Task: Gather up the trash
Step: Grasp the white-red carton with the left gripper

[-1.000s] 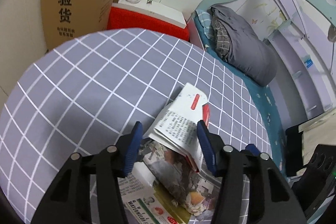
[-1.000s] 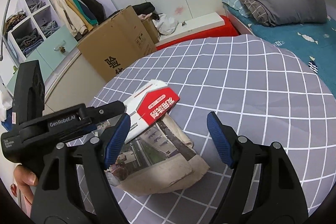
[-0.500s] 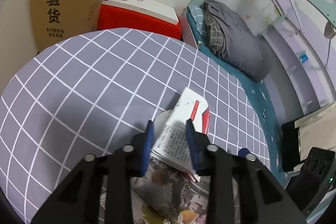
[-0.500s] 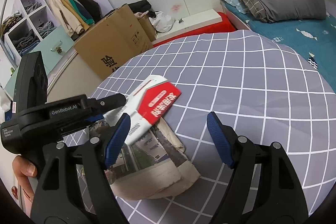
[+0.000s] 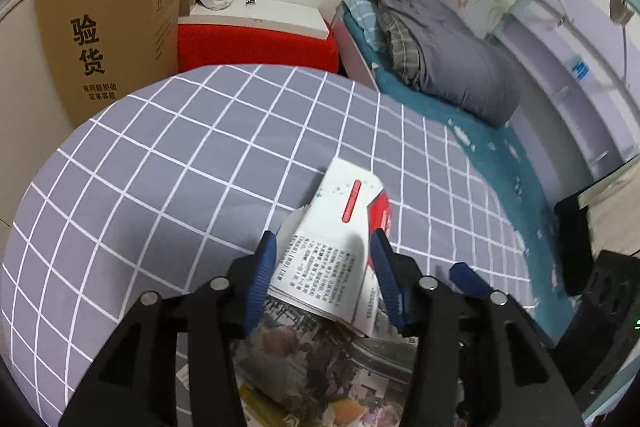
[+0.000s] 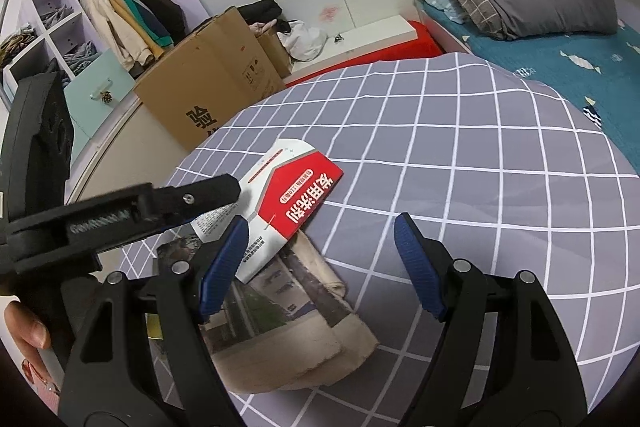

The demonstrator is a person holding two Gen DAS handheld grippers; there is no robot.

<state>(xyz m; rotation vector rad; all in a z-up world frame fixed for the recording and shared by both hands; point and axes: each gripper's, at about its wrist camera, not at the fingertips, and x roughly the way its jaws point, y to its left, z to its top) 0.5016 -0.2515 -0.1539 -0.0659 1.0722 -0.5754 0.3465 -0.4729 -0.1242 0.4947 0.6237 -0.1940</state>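
Observation:
A flattened red and white carton [image 5: 336, 235] [image 6: 296, 195] sits between the blue pads of my left gripper [image 5: 322, 259], raised off the grey checked tablecloth [image 5: 180, 167]. My left gripper also shows in the right wrist view [image 6: 224, 195], clamped on the carton's end. A folded newspaper [image 6: 288, 315] [image 5: 320, 359] lies on the cloth under the carton. My right gripper [image 6: 320, 263] is open and empty, hovering over the newspaper.
A brown cardboard box [image 5: 108, 27] [image 6: 208, 83] stands past the table's far edge, beside a red and white bench [image 5: 256, 43]. A bed with a grey quilt [image 5: 448, 67] is to the right. Open shelves with clothes [image 6: 80, 7] are at the left.
My left gripper closed on the carton and lifted it off the newspaper. Now its jaws stand a little wider than half a second ago. The right gripper stayed open.

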